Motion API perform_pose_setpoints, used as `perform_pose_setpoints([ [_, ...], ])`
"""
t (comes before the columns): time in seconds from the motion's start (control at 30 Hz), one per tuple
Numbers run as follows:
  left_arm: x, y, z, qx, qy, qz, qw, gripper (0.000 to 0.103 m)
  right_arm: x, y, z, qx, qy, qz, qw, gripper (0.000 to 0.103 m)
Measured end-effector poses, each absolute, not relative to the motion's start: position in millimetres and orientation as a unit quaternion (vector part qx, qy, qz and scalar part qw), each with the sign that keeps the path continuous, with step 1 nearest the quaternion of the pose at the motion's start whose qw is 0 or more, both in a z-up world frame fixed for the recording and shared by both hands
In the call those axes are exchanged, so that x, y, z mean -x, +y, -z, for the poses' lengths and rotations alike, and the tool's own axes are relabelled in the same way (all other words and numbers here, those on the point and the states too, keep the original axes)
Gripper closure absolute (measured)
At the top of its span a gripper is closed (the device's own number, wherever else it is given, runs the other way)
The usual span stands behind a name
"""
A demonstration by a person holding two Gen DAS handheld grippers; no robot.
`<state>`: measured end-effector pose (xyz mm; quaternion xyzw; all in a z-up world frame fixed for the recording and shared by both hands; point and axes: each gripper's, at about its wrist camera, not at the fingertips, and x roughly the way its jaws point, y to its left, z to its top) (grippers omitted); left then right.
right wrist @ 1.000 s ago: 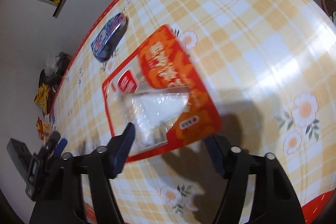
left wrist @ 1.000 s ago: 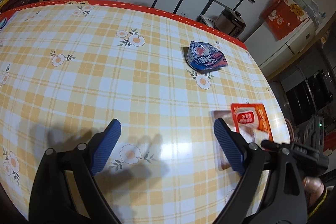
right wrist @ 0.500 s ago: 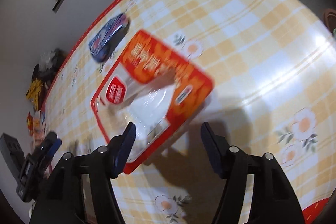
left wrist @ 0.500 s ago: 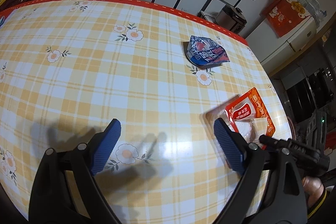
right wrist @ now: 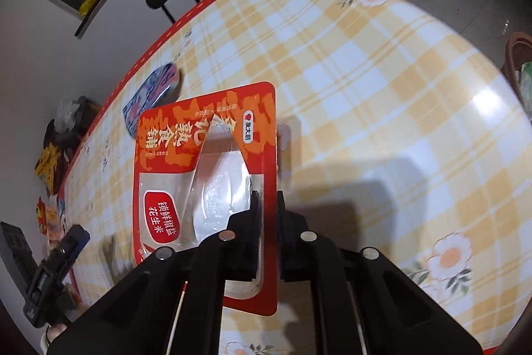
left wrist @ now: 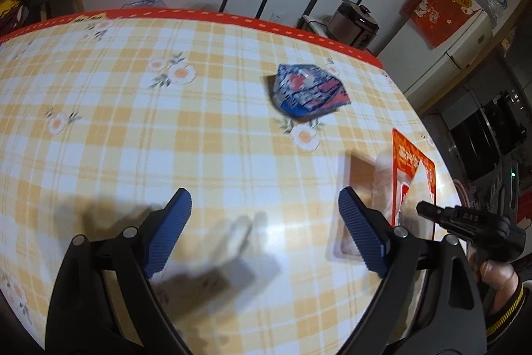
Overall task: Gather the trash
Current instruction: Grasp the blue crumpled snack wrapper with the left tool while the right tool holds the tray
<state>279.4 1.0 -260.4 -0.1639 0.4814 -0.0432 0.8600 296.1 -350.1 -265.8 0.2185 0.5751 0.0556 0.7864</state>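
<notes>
Pinching red snack packet (right wrist: pixel 173 155), right gripper (right wrist: pixel 266 205).

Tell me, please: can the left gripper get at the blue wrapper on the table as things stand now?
Probably yes. The left gripper is open and empty, and the blue wrapper lies alone ahead of it on the checked tablecloth, with nothing between them.
</notes>
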Motion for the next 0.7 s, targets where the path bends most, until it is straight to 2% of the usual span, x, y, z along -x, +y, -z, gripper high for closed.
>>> perform_pose_setpoints([
  [0.13,-319,-22,262,0.121,0.472,0.052,0.872,0.014,-298,-368,267,-0.223,0.571,-0.044,0.789,0.093],
  [0.2,-340,-45,263,0.056,0.46,0.064,0.884,0.015,-299,-377,269,-0.229,0.572,-0.04,0.787,0.093],
  [0.3,-367,-73,269,-0.024,0.448,0.074,0.89,0.028,-299,-387,272,-0.243,0.572,-0.034,0.782,0.093],
  [0.43,-394,-95,286,-0.071,0.455,0.077,0.884,0.035,-301,-397,273,-0.255,0.57,-0.03,0.781,0.093],
  [0.7,-407,-131,315,-0.213,0.44,0.058,0.871,0.037,-305,-405,268,-0.266,0.562,-0.033,0.783,0.093],
])
